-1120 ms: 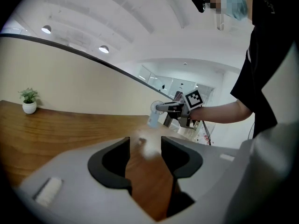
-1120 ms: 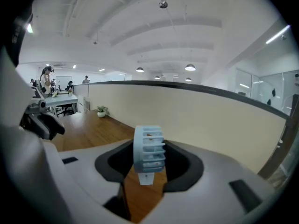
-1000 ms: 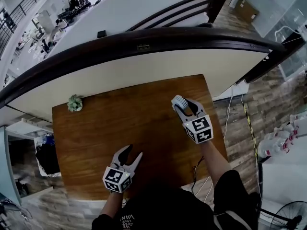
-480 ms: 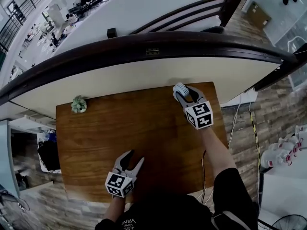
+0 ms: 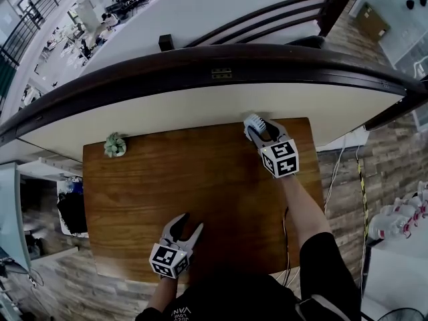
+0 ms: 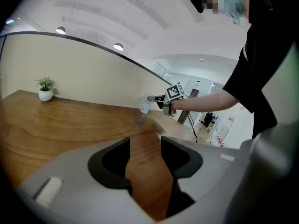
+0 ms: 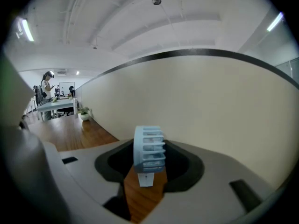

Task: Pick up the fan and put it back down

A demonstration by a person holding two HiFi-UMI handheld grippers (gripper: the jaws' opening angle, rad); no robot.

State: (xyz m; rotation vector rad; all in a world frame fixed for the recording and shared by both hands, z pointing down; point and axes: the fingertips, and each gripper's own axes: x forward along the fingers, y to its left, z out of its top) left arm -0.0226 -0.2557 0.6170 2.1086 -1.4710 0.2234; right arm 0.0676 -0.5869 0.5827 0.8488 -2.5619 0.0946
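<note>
The right gripper is clamped on the fan, one jaw on each side of its pale blue ribbed head. The fan stands upright at the far right corner of the wooden table, close to the cream wall. The left gripper is spread and empty above the near table edge. A small potted plant occupies the far left corner.

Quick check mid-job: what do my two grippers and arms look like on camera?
Left gripper and right gripper: pale grey bodies, dark-padded jaws, each carrying a white cube of black square markers. Black short-sleeved top; forearms uncovered.
</note>
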